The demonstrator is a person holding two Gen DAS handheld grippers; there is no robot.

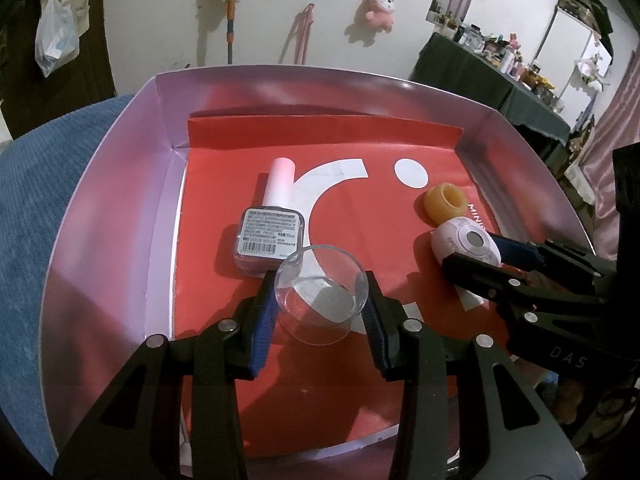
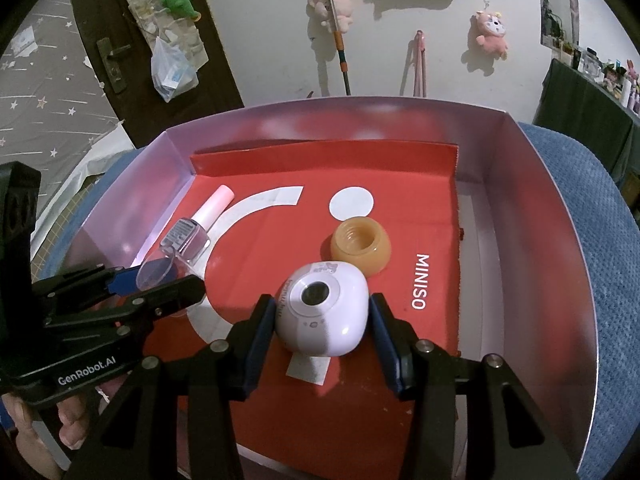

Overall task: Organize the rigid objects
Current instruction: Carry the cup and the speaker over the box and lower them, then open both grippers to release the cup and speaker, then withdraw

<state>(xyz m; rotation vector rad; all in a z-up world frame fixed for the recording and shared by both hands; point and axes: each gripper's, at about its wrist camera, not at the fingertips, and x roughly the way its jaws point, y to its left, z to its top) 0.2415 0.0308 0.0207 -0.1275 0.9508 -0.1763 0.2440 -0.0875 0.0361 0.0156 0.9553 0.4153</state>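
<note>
1. My left hand-held gripper [image 1: 320, 304] clamps a clear plastic cup [image 1: 322, 300], tilted inside the pink box [image 1: 120, 208] on its red liner [image 1: 360, 216].
2. My right hand-held gripper [image 2: 324, 320] brackets a white egg-shaped gadget [image 2: 322, 308]; its left pad touches, its right stands just apart, so I cannot tell if it grips.
3. A nail polish bottle [image 1: 270, 232] lies at the cup's 11 o'clock; an amber jar [image 2: 360, 250] at the gadget's 1 o'clock.
4. Risks: the thin cup could buckle or pop out, and the rounded gadget could squirt forward into the jar.

White wall [image 2: 260, 40] w/ plush toys [image 2: 491, 32], dark door [image 2: 120, 40], cluttered table [image 1: 500, 76]
</note>
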